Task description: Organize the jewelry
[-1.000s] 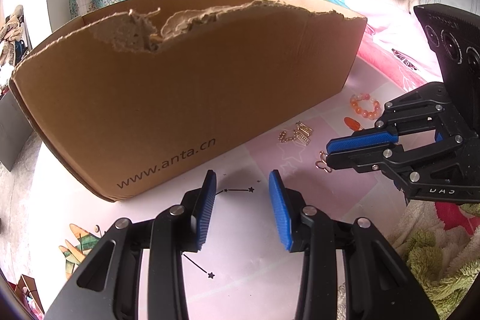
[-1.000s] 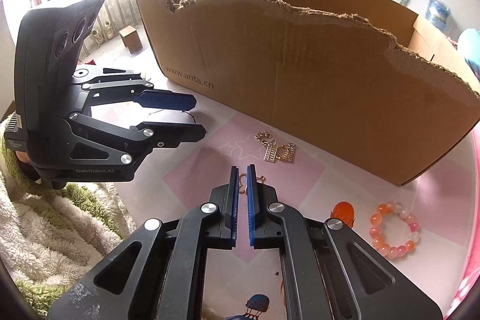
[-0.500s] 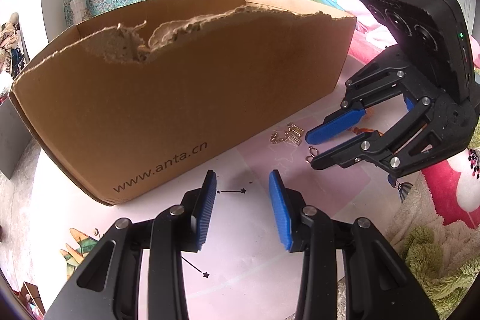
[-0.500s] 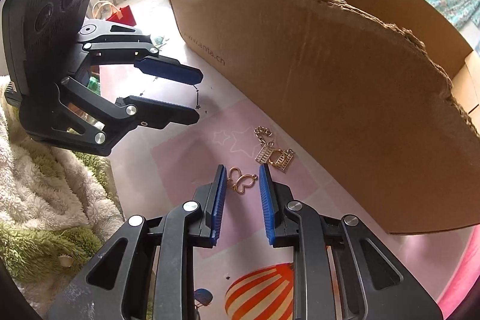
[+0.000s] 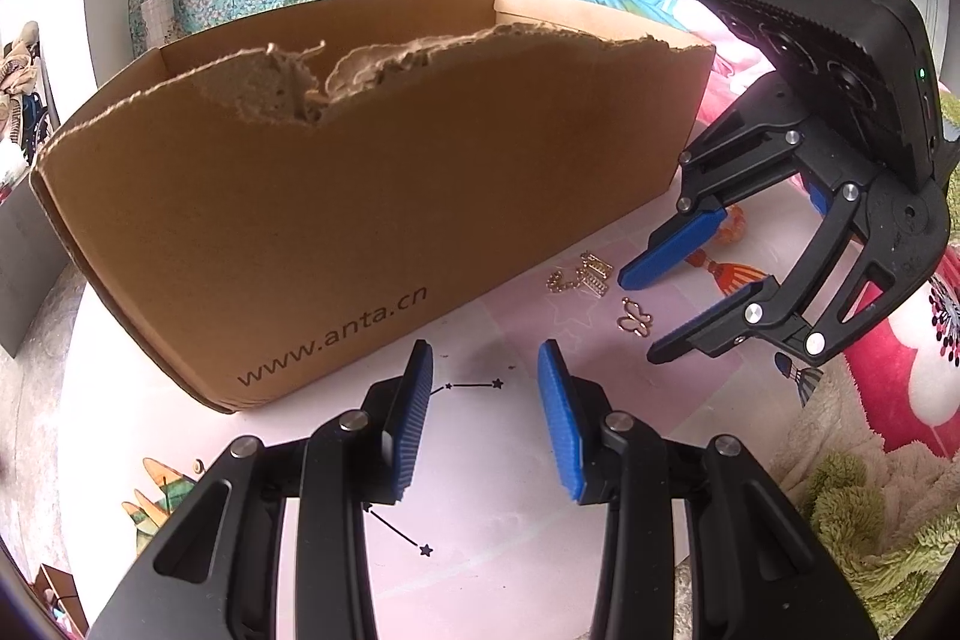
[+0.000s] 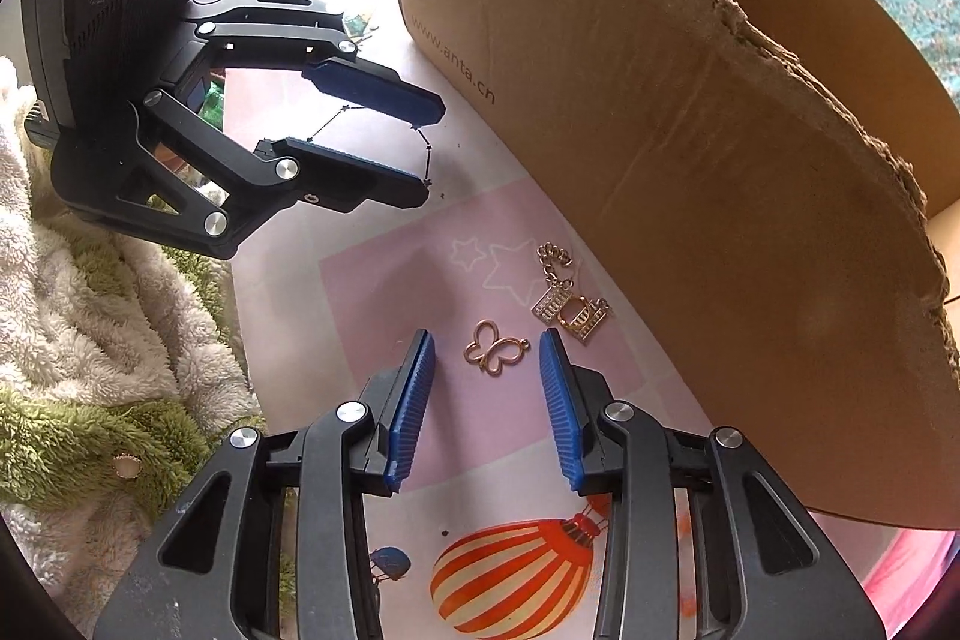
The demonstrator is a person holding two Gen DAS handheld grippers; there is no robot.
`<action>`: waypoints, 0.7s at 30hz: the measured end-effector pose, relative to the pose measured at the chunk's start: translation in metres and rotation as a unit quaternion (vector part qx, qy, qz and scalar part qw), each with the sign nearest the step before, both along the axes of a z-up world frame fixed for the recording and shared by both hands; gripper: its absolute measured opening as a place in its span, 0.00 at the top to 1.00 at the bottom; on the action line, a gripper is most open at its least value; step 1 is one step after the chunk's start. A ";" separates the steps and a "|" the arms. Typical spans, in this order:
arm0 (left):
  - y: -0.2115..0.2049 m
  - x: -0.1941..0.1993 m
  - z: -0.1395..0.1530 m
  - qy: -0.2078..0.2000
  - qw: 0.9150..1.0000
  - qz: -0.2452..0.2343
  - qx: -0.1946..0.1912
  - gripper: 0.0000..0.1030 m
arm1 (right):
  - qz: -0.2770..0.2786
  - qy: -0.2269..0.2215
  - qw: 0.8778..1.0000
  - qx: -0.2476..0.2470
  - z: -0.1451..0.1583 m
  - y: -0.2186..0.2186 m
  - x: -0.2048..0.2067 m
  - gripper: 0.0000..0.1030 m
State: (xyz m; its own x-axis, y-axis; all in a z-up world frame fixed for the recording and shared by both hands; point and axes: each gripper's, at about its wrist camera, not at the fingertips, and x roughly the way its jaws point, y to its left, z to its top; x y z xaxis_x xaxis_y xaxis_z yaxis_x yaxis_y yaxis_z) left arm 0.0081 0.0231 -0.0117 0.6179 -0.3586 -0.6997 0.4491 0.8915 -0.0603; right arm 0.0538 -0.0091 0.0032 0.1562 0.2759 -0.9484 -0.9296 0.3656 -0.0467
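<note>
Nearest to where I am standing, the right gripper (image 6: 485, 388) is pointing steeply down at a pink patterned play mat (image 6: 384, 292), its blue jaws opening with nothing pressed between them. A small gold butterfly charm (image 6: 495, 353) is lying flat on the mat just past the fingertips, framed by the gap but touching neither pad. Just beyond it, a gold chain with rectangular charms (image 6: 567, 301) is lying in a loose heap, close to the foot of a large cardboard box (image 6: 750, 148) with a torn top edge and a printed web address. To one side, the left gripper (image 5: 485, 376) is hovering over a bare stretch of mat, its jaws partly open and holding nothing. Past the right gripper's fingers in the left view, some orange beads (image 5: 731, 226) are showing, mostly hidden. A fluffy green and white rug (image 6: 90, 340) is edging the mat, and far back a person is sitting near a bed. The step in hand looks like picking up the butterfly charm. The next move, I judge, calls for lowering the jaws until they straddle the thin, flat charm, closing gently, then carrying it toward the box, presumably its destination.
</note>
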 end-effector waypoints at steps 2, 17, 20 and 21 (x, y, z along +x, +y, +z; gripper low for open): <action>0.002 -0.002 0.000 -0.001 1.000 0.002 -0.002 0.66 | 0.008 0.003 1.000 -0.006 0.000 0.003 0.000 0.67; 0.004 -0.009 0.004 -0.012 1.000 0.000 -0.008 0.66 | -0.013 0.009 1.000 -0.004 0.007 0.001 0.010 0.86; 0.006 -0.013 0.006 -0.015 1.000 -0.002 -0.008 0.66 | -0.021 0.011 1.000 -0.006 0.009 -0.001 0.011 1.00; 0.005 -0.014 0.006 -0.015 1.000 -0.002 -0.008 0.66 | -0.023 0.010 1.000 -0.006 0.009 -0.002 0.010 1.00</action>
State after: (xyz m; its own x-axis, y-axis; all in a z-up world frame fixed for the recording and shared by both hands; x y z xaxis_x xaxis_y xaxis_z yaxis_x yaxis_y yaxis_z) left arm -0.0059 0.0284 -0.0060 0.6373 -0.3715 -0.6751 0.4542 0.8889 -0.0604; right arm 0.0641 -0.0114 0.0119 0.1498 0.2580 -0.9545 -0.9125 0.4077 -0.0330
